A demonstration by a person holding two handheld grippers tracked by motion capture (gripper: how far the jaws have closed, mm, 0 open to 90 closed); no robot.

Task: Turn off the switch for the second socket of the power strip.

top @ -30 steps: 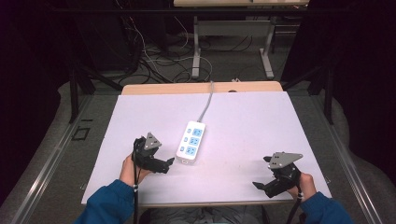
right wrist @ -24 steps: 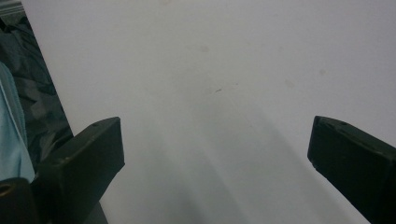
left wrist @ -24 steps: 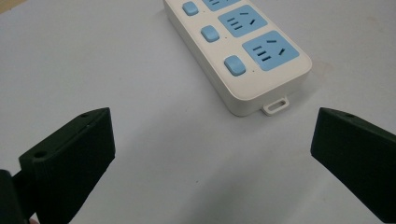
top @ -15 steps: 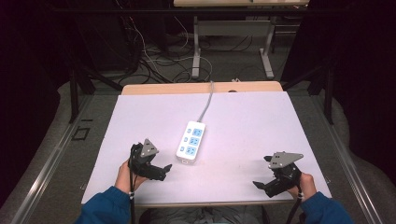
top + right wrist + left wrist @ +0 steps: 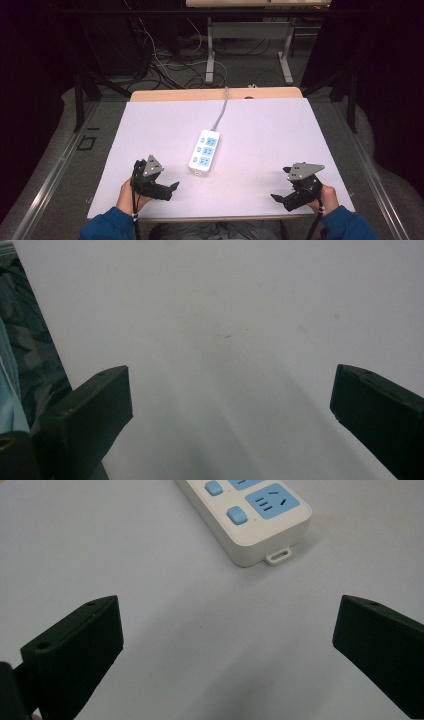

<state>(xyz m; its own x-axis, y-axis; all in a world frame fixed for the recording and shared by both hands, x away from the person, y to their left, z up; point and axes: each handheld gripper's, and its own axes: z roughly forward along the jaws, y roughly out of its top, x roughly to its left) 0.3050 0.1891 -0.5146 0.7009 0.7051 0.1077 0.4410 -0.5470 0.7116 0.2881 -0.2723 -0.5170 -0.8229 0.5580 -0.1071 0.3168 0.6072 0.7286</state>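
Observation:
A white power strip (image 5: 204, 151) with blue sockets lies in the middle of the white table top (image 5: 260, 135), its grey cable running off the far edge. My left gripper (image 5: 167, 190) is open near the front left, jaws pointing right toward the strip's near end. In the left gripper view the strip's end (image 5: 260, 522) lies ahead, beyond the wide-apart jaws, with a blue socket and blue switches. My right gripper (image 5: 280, 198) is open at the front right, low over bare table (image 5: 240, 340), with nothing between its jaws.
The table's front edge runs just below both hands. A wooden strip (image 5: 215, 94) borders the far edge. Behind the table, cables (image 5: 165, 60) and a desk frame (image 5: 247, 45) stand on the floor. A patterned cloth (image 5: 30, 340) shows past the table edge in the right gripper view.
My left gripper has drawn back toward the front edge and a little left, away from the power strip. The right gripper has stayed almost still.

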